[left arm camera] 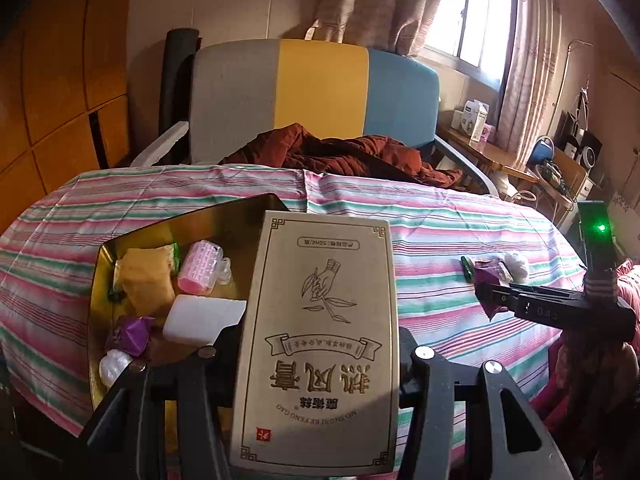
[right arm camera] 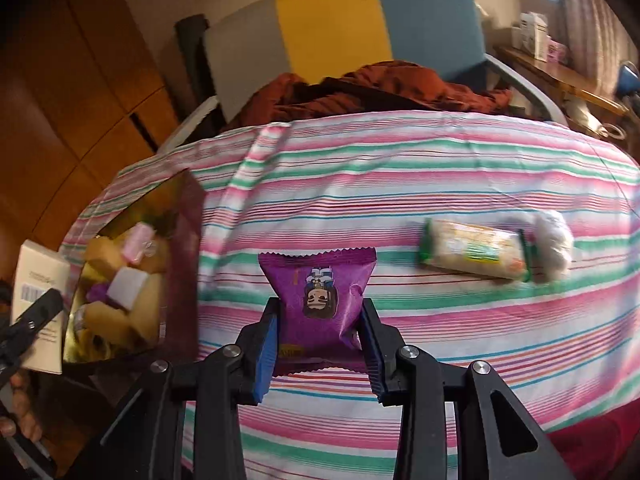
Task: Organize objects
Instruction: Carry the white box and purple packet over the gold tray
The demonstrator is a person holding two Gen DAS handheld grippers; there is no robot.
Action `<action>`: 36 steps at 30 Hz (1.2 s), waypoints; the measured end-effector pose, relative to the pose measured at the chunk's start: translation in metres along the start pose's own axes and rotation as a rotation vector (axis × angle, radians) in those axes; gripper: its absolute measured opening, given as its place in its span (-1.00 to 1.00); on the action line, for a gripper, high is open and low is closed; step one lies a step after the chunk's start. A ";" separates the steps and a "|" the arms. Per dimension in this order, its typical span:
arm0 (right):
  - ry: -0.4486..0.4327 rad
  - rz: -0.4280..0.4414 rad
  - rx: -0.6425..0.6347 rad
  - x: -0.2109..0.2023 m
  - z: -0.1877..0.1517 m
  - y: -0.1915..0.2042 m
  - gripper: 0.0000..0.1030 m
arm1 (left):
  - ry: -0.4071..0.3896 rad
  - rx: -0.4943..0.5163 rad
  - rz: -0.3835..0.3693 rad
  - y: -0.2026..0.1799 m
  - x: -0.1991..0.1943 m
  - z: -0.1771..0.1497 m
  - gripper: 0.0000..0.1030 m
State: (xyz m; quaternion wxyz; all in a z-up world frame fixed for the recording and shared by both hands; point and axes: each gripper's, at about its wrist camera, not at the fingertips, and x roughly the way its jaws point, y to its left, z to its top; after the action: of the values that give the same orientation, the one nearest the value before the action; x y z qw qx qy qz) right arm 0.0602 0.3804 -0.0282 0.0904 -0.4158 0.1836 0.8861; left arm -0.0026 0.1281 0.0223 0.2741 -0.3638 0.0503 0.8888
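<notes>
Right gripper — clenched on crinkled purple foil snack packet; left gripper — clamped on beige printed carton. Gold-lined tray, nine o'clock, already crowded: spillover is risked.

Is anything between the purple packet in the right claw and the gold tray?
Nothing visible lies on the striped cloth between the purple packet and the gold tray. The left claw holds a beige box by the tray's near edge.

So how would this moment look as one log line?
left gripper: shut on beige box | right gripper: shut on purple snack packet | gold tray: part-filled
</notes>
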 end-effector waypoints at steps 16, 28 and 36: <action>0.017 0.209 -0.196 0.010 0.006 0.124 -0.26 | -0.049 -0.217 0.064 0.102 -0.037 -0.011 0.02; 0.050 0.236 -0.282 0.038 0.023 0.172 -0.26 | -0.004 -0.327 0.070 0.138 -0.025 -0.028 0.02; 0.069 0.244 -0.242 0.068 0.041 0.185 -0.06 | 0.029 -0.325 0.076 0.137 -0.012 -0.030 0.02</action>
State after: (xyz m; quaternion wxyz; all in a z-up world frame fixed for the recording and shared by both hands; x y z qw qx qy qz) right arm -0.0694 0.2274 -0.0100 -0.0752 -0.4286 0.1276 0.8913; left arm -0.0487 -0.0019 -0.0063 0.1770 -0.4140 -0.0763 0.8896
